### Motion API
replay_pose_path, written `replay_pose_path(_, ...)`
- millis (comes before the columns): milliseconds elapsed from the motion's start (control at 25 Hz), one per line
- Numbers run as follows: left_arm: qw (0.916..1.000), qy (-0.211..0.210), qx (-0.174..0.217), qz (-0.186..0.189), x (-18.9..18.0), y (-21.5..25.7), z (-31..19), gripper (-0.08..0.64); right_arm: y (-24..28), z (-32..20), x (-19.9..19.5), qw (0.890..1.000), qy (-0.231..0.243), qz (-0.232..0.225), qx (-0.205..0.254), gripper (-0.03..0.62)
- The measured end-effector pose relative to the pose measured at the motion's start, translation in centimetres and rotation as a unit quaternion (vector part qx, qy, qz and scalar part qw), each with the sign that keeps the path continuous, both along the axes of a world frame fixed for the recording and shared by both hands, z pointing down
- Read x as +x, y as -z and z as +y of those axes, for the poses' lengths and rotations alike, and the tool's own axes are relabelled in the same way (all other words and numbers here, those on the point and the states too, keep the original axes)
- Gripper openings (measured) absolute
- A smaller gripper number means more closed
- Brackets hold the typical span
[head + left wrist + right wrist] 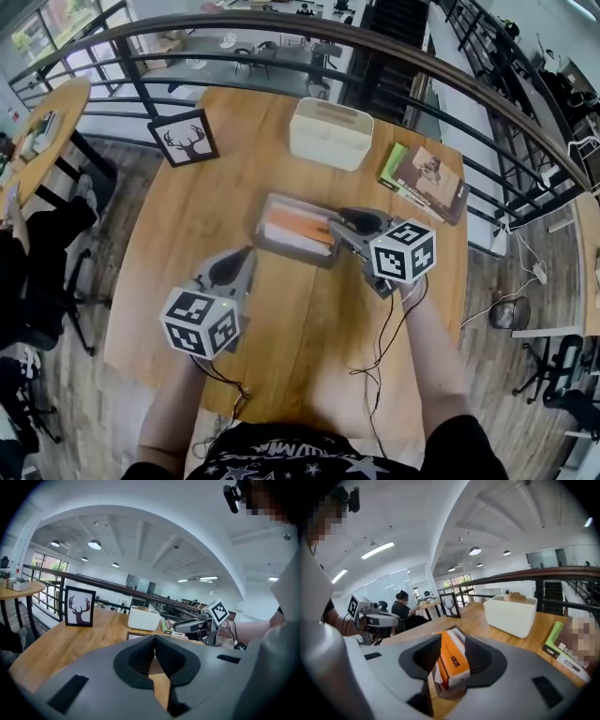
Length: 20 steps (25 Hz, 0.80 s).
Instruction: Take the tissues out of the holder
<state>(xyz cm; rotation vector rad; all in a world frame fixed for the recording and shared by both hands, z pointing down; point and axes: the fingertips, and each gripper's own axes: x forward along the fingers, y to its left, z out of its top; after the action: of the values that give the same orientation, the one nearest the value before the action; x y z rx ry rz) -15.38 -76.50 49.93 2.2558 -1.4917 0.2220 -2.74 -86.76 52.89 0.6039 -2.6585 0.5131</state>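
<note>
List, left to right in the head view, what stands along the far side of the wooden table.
Framed deer picture → white box → green-edged book.

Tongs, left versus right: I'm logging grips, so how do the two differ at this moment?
The left tongs are shut with nothing between them; the right tongs stand open, the orange tissue pack showing between them. The left tongs sit back over bare table; the right tongs have their tips at the holder. Both are the same grey make.
</note>
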Motion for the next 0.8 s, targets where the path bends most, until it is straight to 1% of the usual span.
replay_pose_path(40,1.0,-0.003,0.001,-0.005,0.0,0.0,-0.4,0.014,-0.8,0.0,-0.7,1.0,0.019,0.018,-0.004,0.157)
replay_pose_path(120,0.9999,-0.005,0.005,-0.014,-0.2,0.1,-1.1,0.014,-2.3,-0.1,-2.1,0.997,0.051,0.055,-0.002,0.192)
replay_pose_path(240,0.9999,-0.002,0.01,-0.009,-0.5,0.4,-1.5,0.014,-4.2,-0.5,-3.5,0.991,0.086,0.103,0.007,0.218)
replay_pose_path(320,0.9999,0.001,0.01,-0.002,-0.6,0.4,-1.4,0.014,-5.0,-0.7,-4.2,0.986,0.114,0.121,0.0,0.238)
replay_pose_path(400,1.0,0.003,0.006,-0.003,-0.7,-0.1,-1.2,0.014,-5.7,-0.4,-4.8,0.979,0.147,0.138,-0.01,0.247)
replay_pose_path(520,1.0,0.006,-0.005,-0.003,-1.0,-1.0,-1.0,0.014,-6.9,0.4,-5.1,0.964,0.196,0.18,-0.016,0.27)
replay_pose_path(600,0.9999,0.011,-0.011,0.001,-1.3,-1.5,-0.8,0.014,-7.7,0.3,-5.3,0.955,0.21,0.208,-0.01,0.281)
replay_pose_path(720,0.9997,0.018,-0.017,0.004,-1.7,-2.1,-0.4,0.014,-8.3,-0.4,-5.6,0.946,0.212,0.244,0.014,0.29)
replay_pose_path(800,0.9995,0.022,-0.021,0.006,-2.0,-2.5,-0.1,0.014,-8.7,-0.5,-5.7,0.94,0.217,0.262,0.015,0.298)
